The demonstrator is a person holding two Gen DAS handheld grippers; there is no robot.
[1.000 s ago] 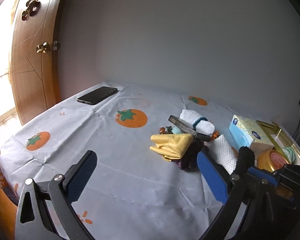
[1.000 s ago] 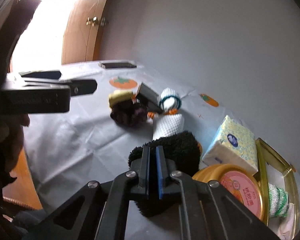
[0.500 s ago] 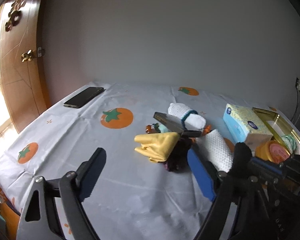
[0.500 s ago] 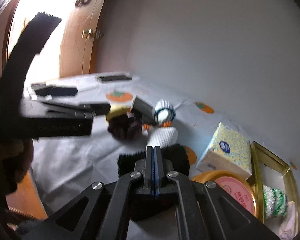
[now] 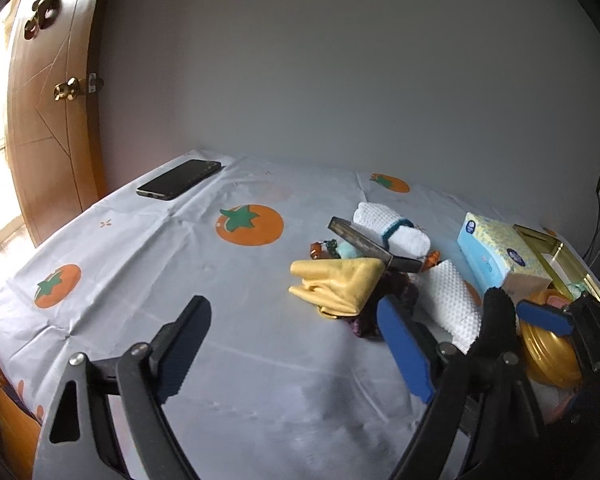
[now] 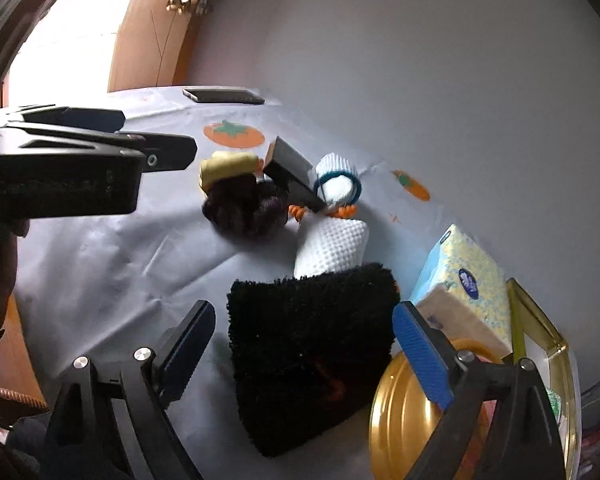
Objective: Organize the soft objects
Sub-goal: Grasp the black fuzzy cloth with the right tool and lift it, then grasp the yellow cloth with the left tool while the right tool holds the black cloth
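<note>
the right gripper (image 6: 304, 354) is opening, its fingers spread around, clear of, the black fluffy cloth (image 6: 310, 354). light, limp and compressible, the cloth probably pinches best at its 12 o'clock edge; the left gripper (image 5: 296, 350) is opening on nothing

Beyond your left fingers, far off on the tablecloth (image 5: 148, 264) with its orange fruit prints, you see a dark phone (image 5: 179, 179) lying flat near the wooden door (image 5: 48, 120) (its brass knob catches the light). Off to the outer side of your right fingers stands a tissue box (image 6: 466, 284), blue and yellow, just beside a gold-rimmed tray (image 6: 540, 332). A round gold tin (image 6: 404, 412) sits partly behind your right-hand finger.
</note>
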